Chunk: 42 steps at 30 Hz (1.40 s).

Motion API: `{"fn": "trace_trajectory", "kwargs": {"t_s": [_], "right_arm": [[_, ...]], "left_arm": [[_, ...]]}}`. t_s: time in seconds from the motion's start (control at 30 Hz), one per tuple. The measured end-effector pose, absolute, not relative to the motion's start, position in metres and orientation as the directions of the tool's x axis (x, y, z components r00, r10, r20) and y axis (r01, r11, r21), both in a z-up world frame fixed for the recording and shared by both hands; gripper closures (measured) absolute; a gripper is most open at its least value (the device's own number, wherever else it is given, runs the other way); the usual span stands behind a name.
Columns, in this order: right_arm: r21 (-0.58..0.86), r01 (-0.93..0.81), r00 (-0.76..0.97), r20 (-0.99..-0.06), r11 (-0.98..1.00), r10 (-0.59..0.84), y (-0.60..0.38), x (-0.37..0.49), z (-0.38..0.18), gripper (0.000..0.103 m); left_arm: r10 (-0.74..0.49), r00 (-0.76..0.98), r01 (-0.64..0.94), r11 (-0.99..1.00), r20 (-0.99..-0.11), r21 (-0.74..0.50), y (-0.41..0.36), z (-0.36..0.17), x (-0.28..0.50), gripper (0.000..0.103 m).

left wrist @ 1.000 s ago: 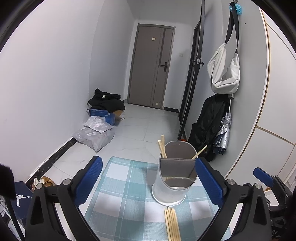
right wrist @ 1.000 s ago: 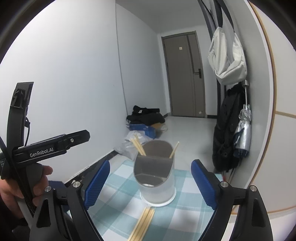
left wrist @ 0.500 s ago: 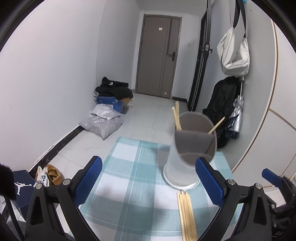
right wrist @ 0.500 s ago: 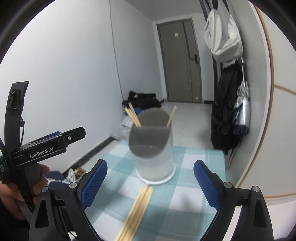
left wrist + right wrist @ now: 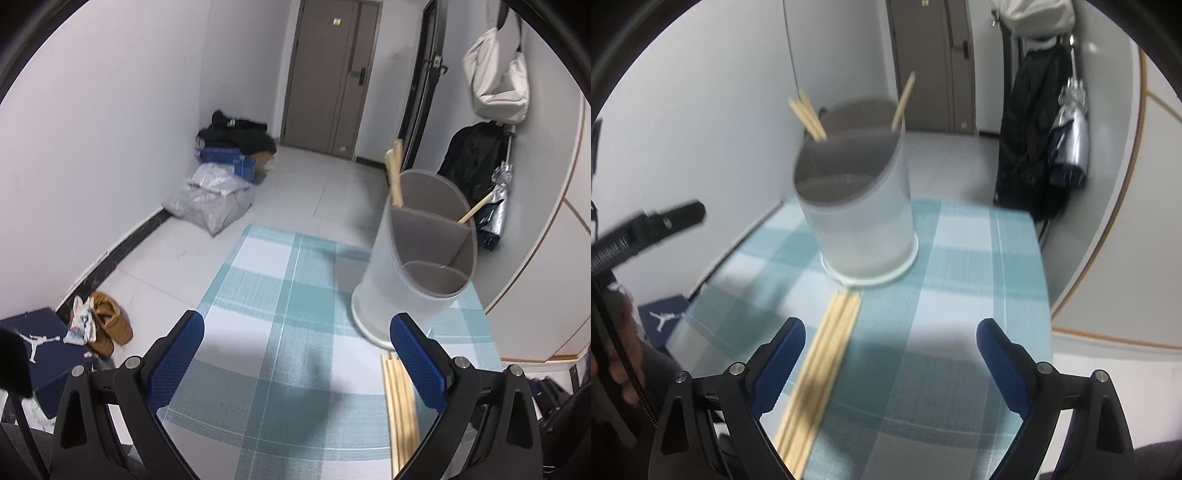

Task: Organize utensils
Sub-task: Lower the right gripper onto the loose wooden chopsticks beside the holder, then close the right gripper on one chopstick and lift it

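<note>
A frosted white utensil holder point(image 5: 406, 266) point(image 5: 860, 221) with grey dividers stands on the teal checked tablecloth point(image 5: 277, 295) point(image 5: 960, 277). Wooden chopsticks point(image 5: 393, 173) point(image 5: 809, 118) lean in its rear compartment. A bundle of loose chopsticks point(image 5: 400, 406) point(image 5: 820, 369) lies flat in front of the holder. My left gripper point(image 5: 295, 323) is open over bare cloth, the bundle beside its right finger. My right gripper point(image 5: 891, 328) is wide, its jaws closing slightly; the bundle runs just inside its left finger, untouched by the pads.
A hand holds the left gripper's body point(image 5: 646, 229) at the left of the right wrist view. On the floor are plastic bags point(image 5: 210, 199), brown shoes point(image 5: 107, 325) and a blue shoe box point(image 5: 37, 343). A dark coat point(image 5: 1030, 147) and umbrella point(image 5: 1071, 140) hang right.
Both views have sunk and tipped down toward the table. The holder has risen in each picture and more of the loose bundle shows. Both grippers stay wide.
</note>
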State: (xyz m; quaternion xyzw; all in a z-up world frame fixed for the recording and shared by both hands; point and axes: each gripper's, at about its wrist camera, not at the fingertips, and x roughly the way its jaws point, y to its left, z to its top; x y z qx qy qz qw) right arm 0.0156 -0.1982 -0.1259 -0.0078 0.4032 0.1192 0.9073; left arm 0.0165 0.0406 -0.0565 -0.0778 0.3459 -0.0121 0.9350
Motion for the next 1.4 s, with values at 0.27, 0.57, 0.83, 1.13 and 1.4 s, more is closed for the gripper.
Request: {"fn": "trace_trajectory", "kwargs": {"t_s": [0.27,0.57,0.83,1.13,1.4], "right_arm": [[0.088,-0.268,0.523,-0.823,0.959,0.222,-0.181,0.034,-0.155,0.028],[0.025,-0.263,0.488,-0.859,0.964,0.156,-0.170,0.049,-0.170,0.047],[0.009,-0.252,0.469,-0.874,0.968,0.130,-0.162,0.057,-0.164,0.061],[-0.037,-0.270,0.439,-0.894,0.962,0.089,-0.140,0.071,-0.167,0.063],[-0.031,-0.273,0.452,-0.886,0.962,0.100,-0.138,0.080,-0.161,0.074]], "left_arm": [[-0.050,0.739,-0.070,0.986,-0.672,-0.150,0.049,-0.061,0.020,0.004],[-0.035,0.738,-0.075,0.988,-0.674,-0.134,0.053,-0.060,0.026,0.004],[-0.036,0.738,-0.093,0.983,-0.674,-0.155,0.059,-0.059,0.029,0.004],[-0.034,0.735,-0.114,0.978,-0.677,-0.172,0.066,-0.058,0.030,0.004],[-0.030,0.727,-0.128,0.976,-0.686,-0.178,0.070,-0.060,0.031,0.004]]}}
